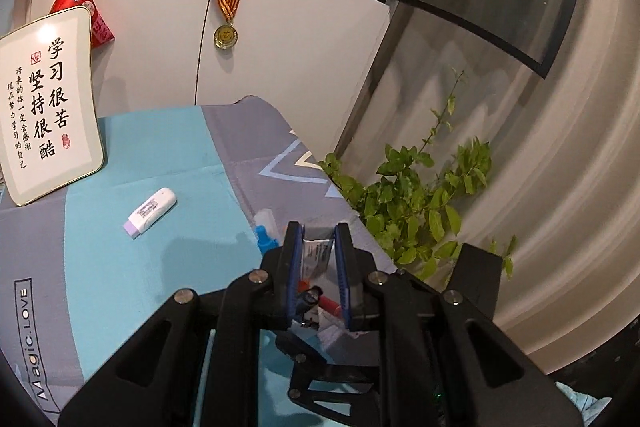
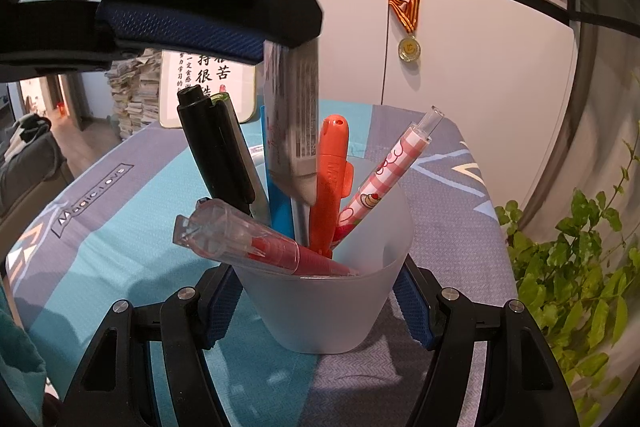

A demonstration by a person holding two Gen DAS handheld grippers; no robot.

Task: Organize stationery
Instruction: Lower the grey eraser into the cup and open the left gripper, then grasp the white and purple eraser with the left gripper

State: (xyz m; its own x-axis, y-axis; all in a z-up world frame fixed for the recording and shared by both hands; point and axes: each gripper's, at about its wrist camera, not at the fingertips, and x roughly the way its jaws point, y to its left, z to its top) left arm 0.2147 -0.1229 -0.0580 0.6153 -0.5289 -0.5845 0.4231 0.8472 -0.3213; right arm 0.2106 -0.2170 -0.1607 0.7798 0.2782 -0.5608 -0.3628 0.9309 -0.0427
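**Stationery Transfer: Item Above Cup**

While the right hand-held gripper clamps the frosted cup on the surface, the left hand-held gripper pinches a flat silver packet above the cup's pens. A white eraser lies apart on the cloth.

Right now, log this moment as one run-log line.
left tongs: shut on grey tube over cup | right tongs: shut on frosted cup | eraser: on table

Pens in cup; cup on table.
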